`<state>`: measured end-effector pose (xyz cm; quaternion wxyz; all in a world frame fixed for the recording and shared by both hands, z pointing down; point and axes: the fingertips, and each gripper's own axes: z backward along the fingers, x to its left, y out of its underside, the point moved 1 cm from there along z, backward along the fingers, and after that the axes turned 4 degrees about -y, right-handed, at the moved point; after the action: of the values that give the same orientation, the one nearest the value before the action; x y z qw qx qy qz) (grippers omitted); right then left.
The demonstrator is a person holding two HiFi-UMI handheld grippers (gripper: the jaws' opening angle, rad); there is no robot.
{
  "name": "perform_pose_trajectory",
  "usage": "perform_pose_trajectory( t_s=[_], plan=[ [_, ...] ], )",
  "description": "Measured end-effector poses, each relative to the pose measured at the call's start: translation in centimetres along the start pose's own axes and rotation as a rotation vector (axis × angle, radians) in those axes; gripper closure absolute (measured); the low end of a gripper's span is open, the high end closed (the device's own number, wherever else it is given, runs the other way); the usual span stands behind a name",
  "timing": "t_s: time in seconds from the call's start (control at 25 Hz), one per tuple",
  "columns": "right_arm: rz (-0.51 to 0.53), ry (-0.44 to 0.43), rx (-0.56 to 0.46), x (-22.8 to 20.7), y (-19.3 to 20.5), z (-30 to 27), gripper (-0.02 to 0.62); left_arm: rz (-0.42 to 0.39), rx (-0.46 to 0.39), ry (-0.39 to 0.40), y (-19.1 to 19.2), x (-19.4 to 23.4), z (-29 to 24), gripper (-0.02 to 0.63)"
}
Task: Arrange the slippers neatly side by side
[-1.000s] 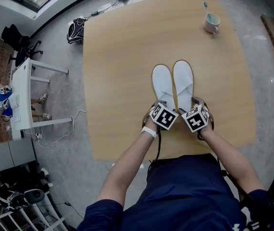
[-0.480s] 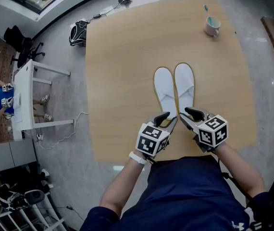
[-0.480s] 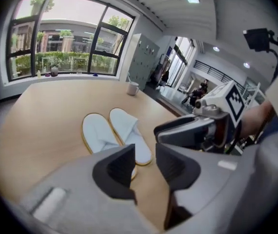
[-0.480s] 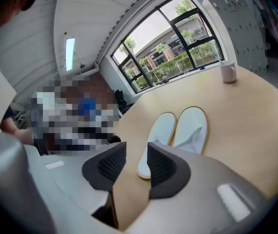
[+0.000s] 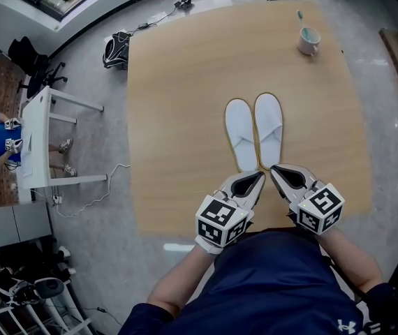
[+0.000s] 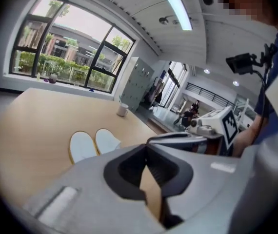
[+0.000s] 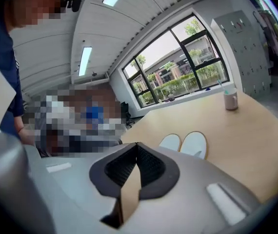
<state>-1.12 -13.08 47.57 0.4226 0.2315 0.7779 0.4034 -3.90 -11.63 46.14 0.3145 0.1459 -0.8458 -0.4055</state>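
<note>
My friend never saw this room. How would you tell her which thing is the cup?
Find the big wooden table. Look toward its far right corner, well beyond the two white slippers lying in the middle. The cup stands there alone, small, pale and upright, with a thin teal stick poking out, unlike the flat slippers.

The person's in a navy short-sleeved top (image 5: pixel 276 285) with a small white logo (image 5: pixel 345 324) low on one side, plus a white band (image 5: pixel 204 243) at the left wrist. The left gripper (image 5: pixel 256 177) and right gripper (image 5: pixel 276 170) look like twins: smooth pale grey shells with black ribbed pads (image 7: pixel 118 168) lining the inside. Each has a white cube with black square markers on the back, left cube (image 5: pixel 221 220) and right cube (image 5: pixel 320 209). There's also a black camera (image 6: pixel 244 61) up by the head.
</note>
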Motion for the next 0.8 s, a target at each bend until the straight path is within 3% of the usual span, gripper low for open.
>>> perform_pose_trajectory(
  t_s=[0.12,0.28,0.8],
  plan=[
    [0.067,0.025,-0.044,0.7,-1.5,0.5,0.584,-0.038,-0.027,0.009,-0.5,-0.5,0.4,0.601],
    [0.096,0.048,-0.086,0.8,-2.8,1.1,0.584,-0.003,-0.067,0.052,-1.0,-0.8,0.8,0.601],
    [0.099,0.061,-0.082,0.8,-2.8,0.4,0.584,0.029,-0.020,0.031,0.5,0.4,1.0,0.601]
  ],
)
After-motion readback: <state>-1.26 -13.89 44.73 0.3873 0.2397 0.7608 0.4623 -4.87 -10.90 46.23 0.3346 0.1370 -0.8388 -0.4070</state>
